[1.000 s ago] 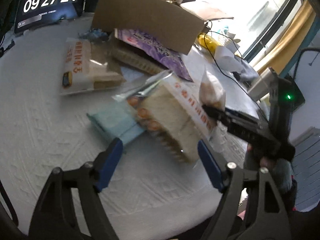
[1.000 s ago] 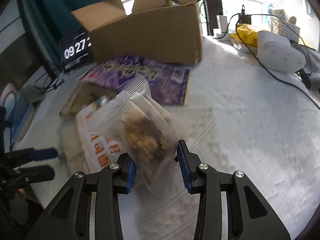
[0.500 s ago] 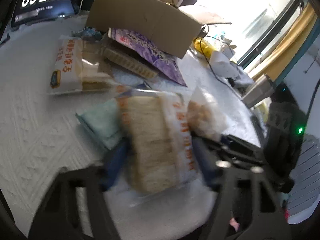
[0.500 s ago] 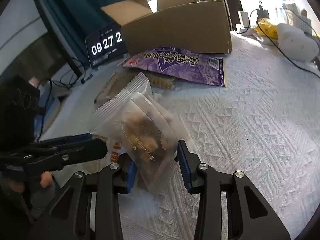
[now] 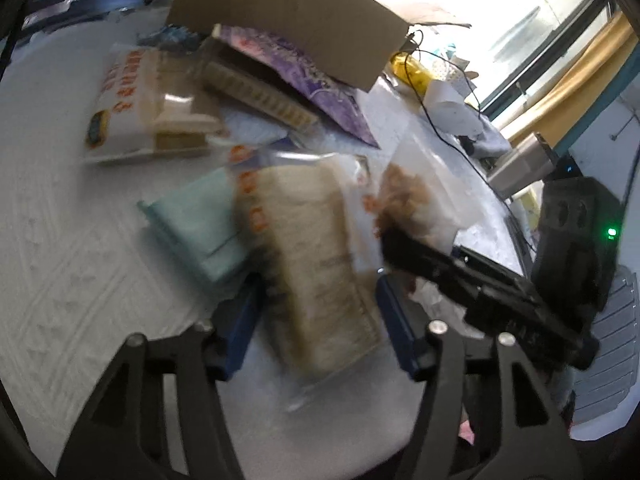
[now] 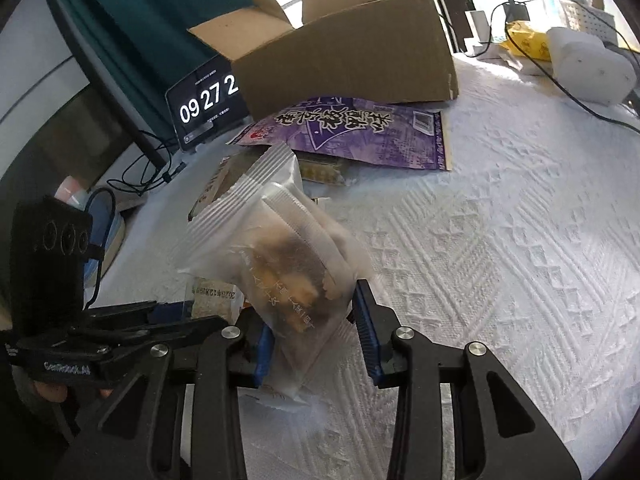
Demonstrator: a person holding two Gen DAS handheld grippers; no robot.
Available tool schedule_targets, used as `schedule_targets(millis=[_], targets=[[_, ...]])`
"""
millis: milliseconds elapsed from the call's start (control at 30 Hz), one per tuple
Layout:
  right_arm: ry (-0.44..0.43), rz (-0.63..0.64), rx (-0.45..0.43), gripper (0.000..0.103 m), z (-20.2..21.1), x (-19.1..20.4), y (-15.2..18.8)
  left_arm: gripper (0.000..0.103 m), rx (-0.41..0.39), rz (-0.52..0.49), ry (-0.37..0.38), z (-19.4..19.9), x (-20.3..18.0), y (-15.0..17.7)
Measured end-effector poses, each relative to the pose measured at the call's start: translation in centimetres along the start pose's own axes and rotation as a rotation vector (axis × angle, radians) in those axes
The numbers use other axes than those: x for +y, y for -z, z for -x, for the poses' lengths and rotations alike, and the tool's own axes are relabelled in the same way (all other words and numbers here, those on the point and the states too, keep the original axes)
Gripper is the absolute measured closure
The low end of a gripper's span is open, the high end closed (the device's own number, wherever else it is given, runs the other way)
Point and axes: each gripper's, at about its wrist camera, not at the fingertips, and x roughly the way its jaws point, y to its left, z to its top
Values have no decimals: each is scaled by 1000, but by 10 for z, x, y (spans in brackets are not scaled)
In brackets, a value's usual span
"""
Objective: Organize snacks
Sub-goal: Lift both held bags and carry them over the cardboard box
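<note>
A beige cracker pack (image 5: pixel 316 272) with orange print lies lengthways between the blue pads of my left gripper (image 5: pixel 318 320). Its jaws are opening and a thin gap shows at each pad, though the picture is blurred. My right gripper (image 6: pixel 316 336) is shut on a clear pouch of brown snack (image 6: pixel 296 280), held above the white cloth. In the left wrist view that pouch (image 5: pixel 404 196) hangs just right of the cracker pack, with the right gripper (image 5: pixel 420 248) under it. The left gripper (image 6: pixel 188 314) reaches in low at the left of the right wrist view.
An open cardboard box (image 6: pixel 348 56) stands at the back, a purple bag (image 6: pixel 360 132) flat before it. A second bread pack (image 5: pixel 132 108), a tray of biscuits (image 5: pixel 256 88) and a teal flat pack (image 5: pixel 196 224) lie nearby. A clock screen (image 6: pixel 204 104), cables and a white device (image 6: pixel 588 64) sit behind.
The left jaws came in from wide around the cracker pack, which turned lengthways between them. The right gripper kept its hold on the pouch and swung so the left gripper shows beside it.
</note>
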Motion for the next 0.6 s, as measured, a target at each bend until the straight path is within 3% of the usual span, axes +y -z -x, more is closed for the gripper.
schedule_targets(millis=[33,167,300,600], targets=[[7,11,-1,65,-1,3,0,43,-4,-6,-1,-2,-4,-1],[16,7,-23,66,6,4,-4,73,-65,-61,-5,10,-15,-5],[-12,-3,-50,66,16,2,-11,80,-126,-135,-30,26,-29,-13],[16,24,-132,66,34,2,-53,80,-247,-162,-38,67,-30,-57]])
